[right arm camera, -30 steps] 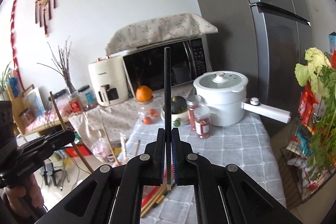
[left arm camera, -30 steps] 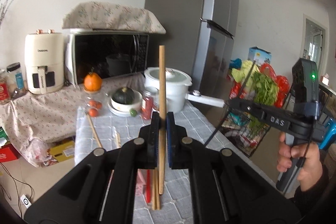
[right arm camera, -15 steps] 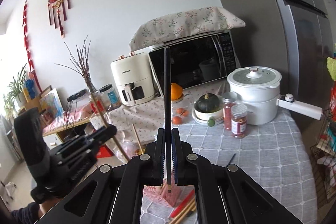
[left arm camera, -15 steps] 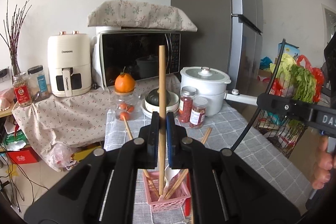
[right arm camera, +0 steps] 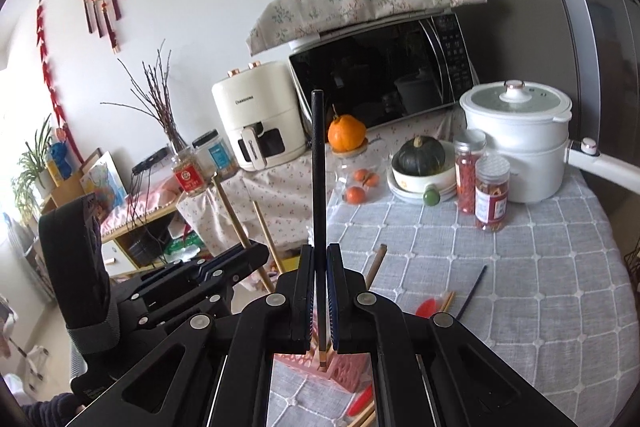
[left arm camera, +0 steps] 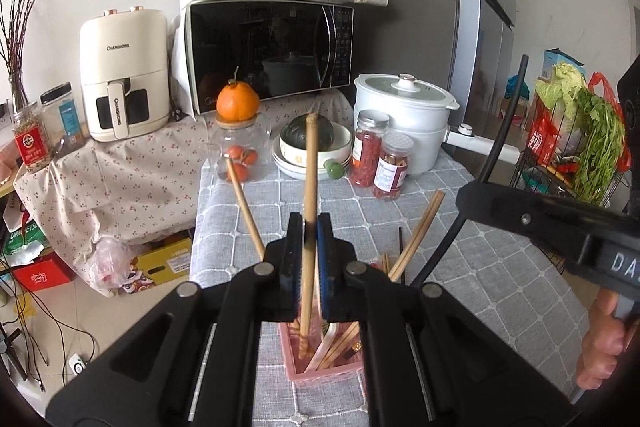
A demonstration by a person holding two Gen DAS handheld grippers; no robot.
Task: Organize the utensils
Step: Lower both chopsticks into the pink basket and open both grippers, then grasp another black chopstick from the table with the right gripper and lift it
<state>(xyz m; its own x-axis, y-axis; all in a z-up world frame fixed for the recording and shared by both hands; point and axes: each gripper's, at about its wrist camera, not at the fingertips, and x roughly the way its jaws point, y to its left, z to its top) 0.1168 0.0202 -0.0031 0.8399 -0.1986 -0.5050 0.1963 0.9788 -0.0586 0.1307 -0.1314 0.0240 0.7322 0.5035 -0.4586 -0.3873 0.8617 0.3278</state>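
At the bottom centre of the left view we see our left gripper (left arm camera: pixel 307 259) clamped tight on an upright wooden chopstick (left arm camera: pixel 309 187), its lower tip inside the pink basket (left arm camera: pixel 320 375) just below, among other chopsticks. In the right view, our right gripper (right arm camera: pixel 319 291) pinches a black chopstick (right arm camera: pixel 319 187), tip over the same basket. A spare black chopstick (right arm camera: pixel 472 291) lies further back on the grey tablecloth (right arm camera: pixel 520 267).

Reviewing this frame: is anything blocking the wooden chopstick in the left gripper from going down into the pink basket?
Nothing visible blocks it. The left gripper is shut on the wooden chopstick, whose lower end already hangs inside the pink basket. The utensils in the basket lean toward its right side, beside that end.
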